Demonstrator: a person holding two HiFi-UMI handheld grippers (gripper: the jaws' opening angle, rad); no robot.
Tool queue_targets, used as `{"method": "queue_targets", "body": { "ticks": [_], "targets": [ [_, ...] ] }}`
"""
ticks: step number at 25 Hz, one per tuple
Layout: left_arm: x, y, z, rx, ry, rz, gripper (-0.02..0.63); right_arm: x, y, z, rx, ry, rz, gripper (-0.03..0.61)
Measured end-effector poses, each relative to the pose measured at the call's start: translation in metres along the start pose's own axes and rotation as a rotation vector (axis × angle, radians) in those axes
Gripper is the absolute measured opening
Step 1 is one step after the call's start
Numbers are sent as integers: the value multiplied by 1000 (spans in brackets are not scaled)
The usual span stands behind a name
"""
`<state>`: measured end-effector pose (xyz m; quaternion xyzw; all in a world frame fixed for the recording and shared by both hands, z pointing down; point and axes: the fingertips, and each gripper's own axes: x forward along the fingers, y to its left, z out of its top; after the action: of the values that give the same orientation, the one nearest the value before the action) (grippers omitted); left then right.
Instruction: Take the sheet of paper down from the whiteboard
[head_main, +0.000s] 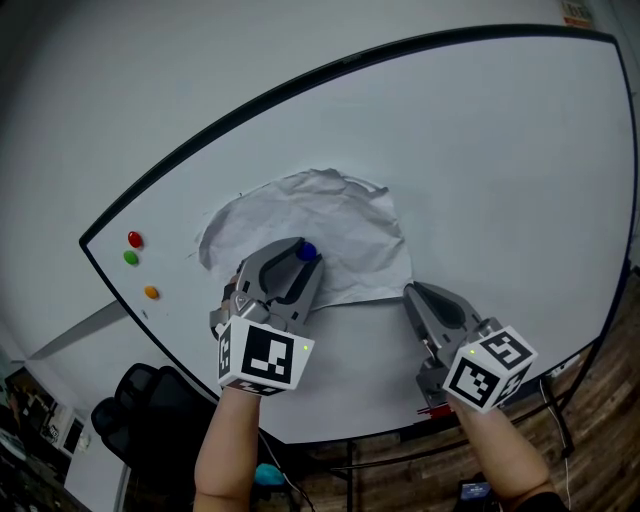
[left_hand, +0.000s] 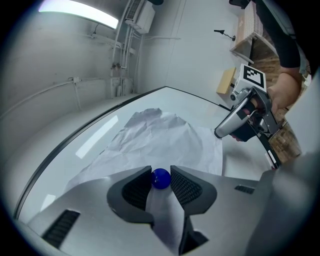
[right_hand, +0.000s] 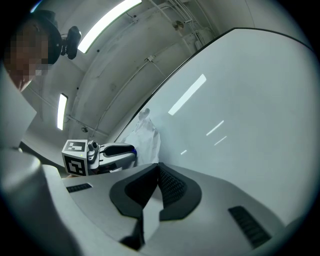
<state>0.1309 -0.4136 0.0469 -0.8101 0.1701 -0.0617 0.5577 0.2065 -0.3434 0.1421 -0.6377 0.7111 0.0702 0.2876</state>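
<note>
A crumpled white sheet of paper (head_main: 320, 222) (left_hand: 160, 140) (right_hand: 148, 136) lies against the whiteboard (head_main: 500, 180), with a blue round magnet (head_main: 306, 252) (left_hand: 160, 178) on its lower middle. My left gripper (head_main: 304, 254) (left_hand: 161, 173) points straight at the board, and its pads press on either side of that magnet. My right gripper (head_main: 410, 291) (right_hand: 159, 166) is shut, its tips meeting on the sheet's lower right corner. In the left gripper view the right gripper (left_hand: 217, 133) touches the paper's right edge.
Red (head_main: 135, 239), green (head_main: 131, 257) and orange (head_main: 151, 292) magnets sit on the board's left end. A red marker (head_main: 432, 409) lies on the tray under the right gripper. A black chair (head_main: 150, 410) stands below left, above a wooden floor.
</note>
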Motion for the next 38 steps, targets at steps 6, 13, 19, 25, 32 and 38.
{"method": "queue_targets", "body": {
  "ticks": [6, 13, 19, 25, 32, 38],
  "targets": [
    [0, 0, -3, -2, 22, -5, 130, -2, 3, 4, -5, 1, 9, 18],
    [-21, 9, 9, -12, -23, 25, 130, -4, 11, 0, -3, 16, 16, 18],
    [-36, 19, 4, -25, -29, 45, 130, -8, 9, -16, 20, 50, -1, 18],
    [-36, 21, -10, -41, -13, 44, 130, -5, 13, -26, 18, 67, 4, 18],
    [-29, 17, -22, -36, 7, 30, 130, 1, 16, -29, 17, 65, 17, 18],
    [-23, 18, -28, -19, 19, 40, 130, 4, 18, -30, 20, 68, 28, 18]
  ]
}}
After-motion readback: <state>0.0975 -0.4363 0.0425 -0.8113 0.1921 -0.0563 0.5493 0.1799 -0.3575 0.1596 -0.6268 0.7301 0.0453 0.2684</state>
